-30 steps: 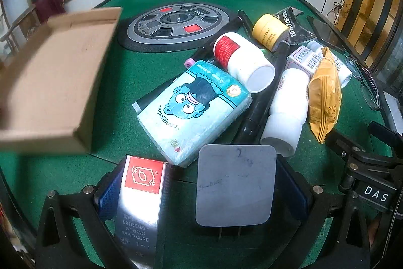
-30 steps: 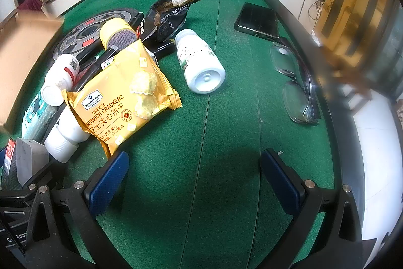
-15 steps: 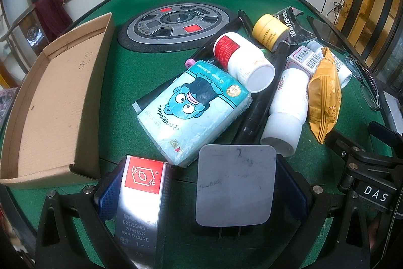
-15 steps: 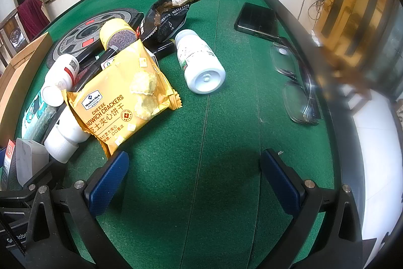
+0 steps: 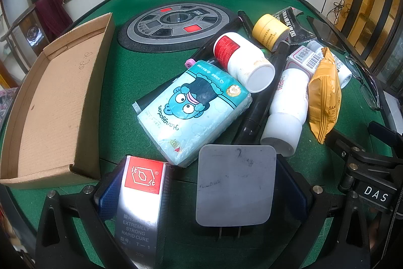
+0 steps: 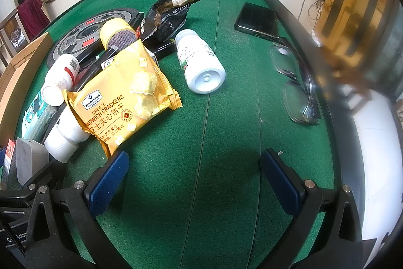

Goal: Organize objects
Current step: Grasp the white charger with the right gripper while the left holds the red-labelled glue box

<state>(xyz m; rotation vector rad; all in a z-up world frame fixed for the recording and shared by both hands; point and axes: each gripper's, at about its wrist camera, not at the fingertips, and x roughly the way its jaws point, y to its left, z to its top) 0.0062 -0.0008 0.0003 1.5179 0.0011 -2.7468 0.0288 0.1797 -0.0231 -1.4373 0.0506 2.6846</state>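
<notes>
The table [image 6: 226,143] wears matt green felt with a fine nap. The cardboard tray [image 5: 58,102] is plain brown corrugated board, dull and dry. The tissue pack [image 5: 194,110] is wrapped in thin, crinkly, shiny plastic film. The cracker packet [image 6: 121,102] is glossy yellow foil. The white bottles [image 6: 200,62] are smooth plastic. The claw pads [image 6: 107,183] are blue, finely textured rubber. The glue box [image 5: 141,203] is shiny printed card.

box [image 5: 58,102] left of pile, glasses [image 6: 297,87] right
</notes>
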